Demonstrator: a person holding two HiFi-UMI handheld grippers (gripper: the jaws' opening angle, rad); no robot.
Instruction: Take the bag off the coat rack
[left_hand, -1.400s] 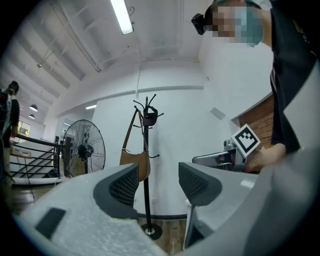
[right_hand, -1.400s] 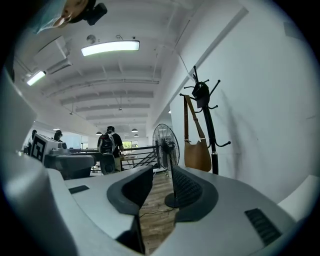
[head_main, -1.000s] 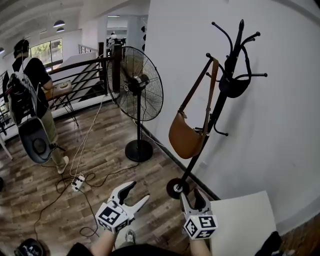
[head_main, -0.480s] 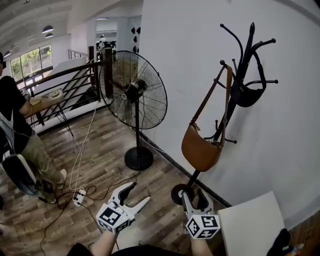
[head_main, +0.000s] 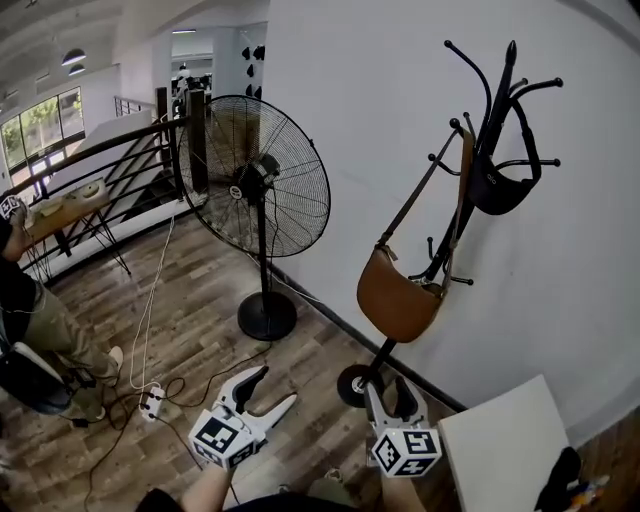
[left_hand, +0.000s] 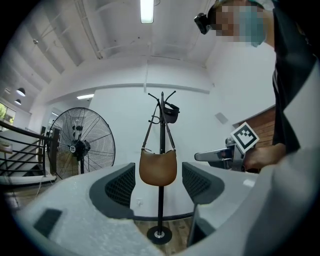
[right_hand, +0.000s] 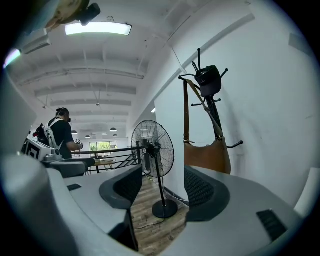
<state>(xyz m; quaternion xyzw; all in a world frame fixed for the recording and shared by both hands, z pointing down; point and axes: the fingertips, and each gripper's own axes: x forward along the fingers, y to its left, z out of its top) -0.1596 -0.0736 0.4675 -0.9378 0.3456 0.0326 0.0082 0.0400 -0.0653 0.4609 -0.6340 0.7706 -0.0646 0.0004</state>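
head view shows the approach step: better to walk in, raise one set of tongs to the strap (head_main: 420, 195) near its top, and lift before pulling away. the brown bag (head_main: 400, 300) hangs on the coat rack (head_main: 500, 90) at centre right, well above and beyond the left tongs (head_main: 277, 385) and right tongs (head_main: 387, 390), both spread and empty.

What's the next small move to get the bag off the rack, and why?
Probably step closer and raise the right gripper toward the strap on the rack: it and the left gripper are open, empty, well short of the bag.
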